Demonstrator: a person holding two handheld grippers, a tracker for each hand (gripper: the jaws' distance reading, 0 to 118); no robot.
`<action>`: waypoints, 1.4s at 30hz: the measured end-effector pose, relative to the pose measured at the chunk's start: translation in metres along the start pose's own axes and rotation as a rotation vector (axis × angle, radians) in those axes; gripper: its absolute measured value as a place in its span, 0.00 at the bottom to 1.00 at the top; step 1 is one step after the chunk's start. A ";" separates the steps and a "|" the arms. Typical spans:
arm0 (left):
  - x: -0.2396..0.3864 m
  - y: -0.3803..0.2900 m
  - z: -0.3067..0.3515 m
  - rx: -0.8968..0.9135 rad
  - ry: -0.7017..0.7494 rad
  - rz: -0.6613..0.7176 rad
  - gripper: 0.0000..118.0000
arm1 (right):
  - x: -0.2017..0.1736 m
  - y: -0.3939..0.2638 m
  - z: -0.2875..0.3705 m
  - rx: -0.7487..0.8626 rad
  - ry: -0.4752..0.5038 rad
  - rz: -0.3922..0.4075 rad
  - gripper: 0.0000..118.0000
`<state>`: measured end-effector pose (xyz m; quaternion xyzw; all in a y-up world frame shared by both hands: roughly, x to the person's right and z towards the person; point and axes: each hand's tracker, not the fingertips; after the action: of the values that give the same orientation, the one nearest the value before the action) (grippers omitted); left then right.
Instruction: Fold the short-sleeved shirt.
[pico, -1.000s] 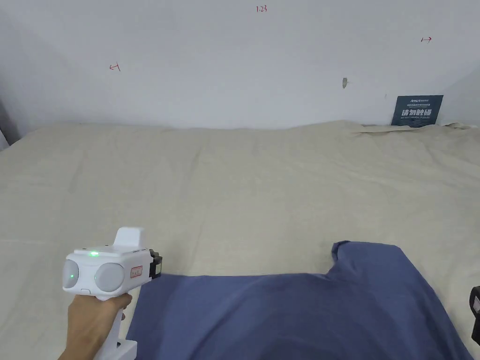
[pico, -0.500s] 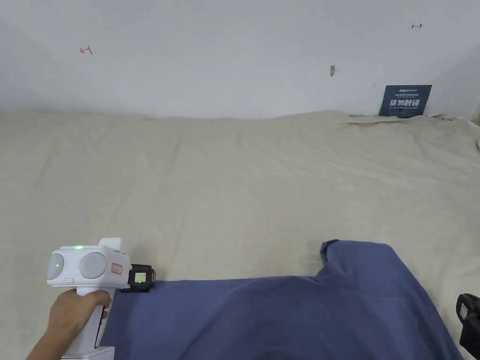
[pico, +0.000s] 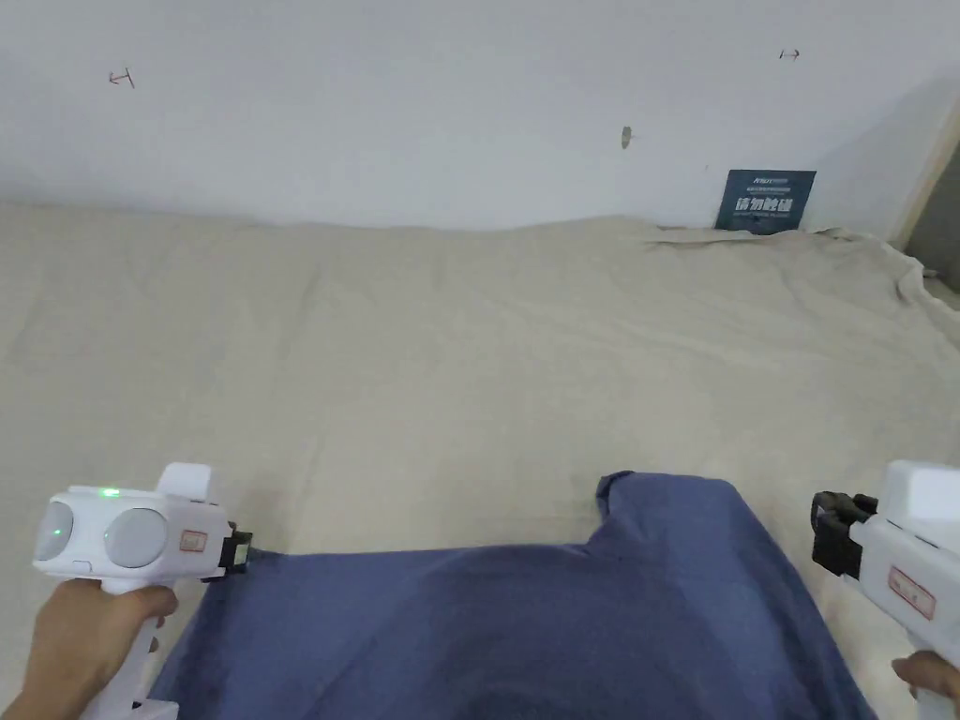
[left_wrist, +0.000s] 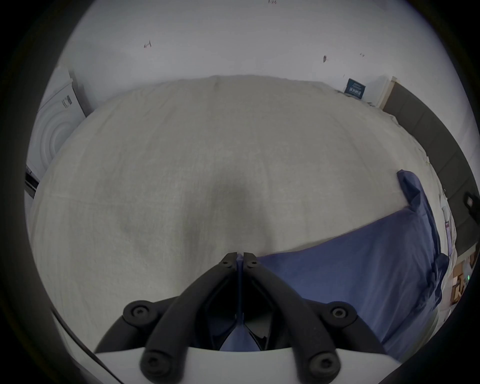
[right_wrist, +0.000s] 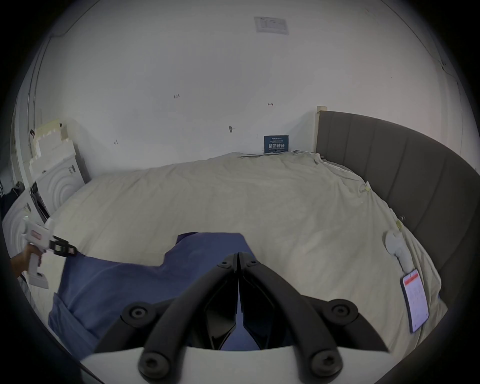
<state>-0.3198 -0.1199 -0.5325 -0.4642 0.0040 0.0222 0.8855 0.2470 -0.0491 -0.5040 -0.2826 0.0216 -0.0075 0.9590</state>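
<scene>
Your big bed (pico: 469, 356) has the blue shirt (pico: 525, 628) lying on its near edge. Your left tool (left_wrist: 240, 256) is pinched shut on the shirt's corner. Your right tool (right_wrist: 238, 256) is closed with nothing in it, beside the shirt's sleeve (pico: 675, 511). Pull too hard and that corner may slip out.

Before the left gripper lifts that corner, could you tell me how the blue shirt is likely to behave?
The shirt will probably hang limp: it lies in soft wrinkles on the bedsheet. It looks thin, so likely light. Pinched by the left gripper at one corner alone, the far sleeve would probably drag and bunch.
</scene>
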 end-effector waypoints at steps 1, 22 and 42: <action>0.001 0.000 0.005 0.007 -0.007 -0.003 0.00 | 0.001 0.005 -0.012 -0.024 0.001 0.007 0.00; -0.013 -0.005 0.028 0.042 -0.058 0.027 0.00 | -0.009 -0.014 -0.146 -0.394 -0.066 -0.015 0.72; -0.018 -0.029 0.056 0.080 -0.018 0.090 0.00 | 0.010 0.020 -0.005 -0.160 0.143 -0.037 0.00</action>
<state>-0.3372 -0.0907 -0.4764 -0.4277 0.0178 0.0658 0.9013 0.2571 -0.0351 -0.5197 -0.3571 0.0853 -0.0437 0.9291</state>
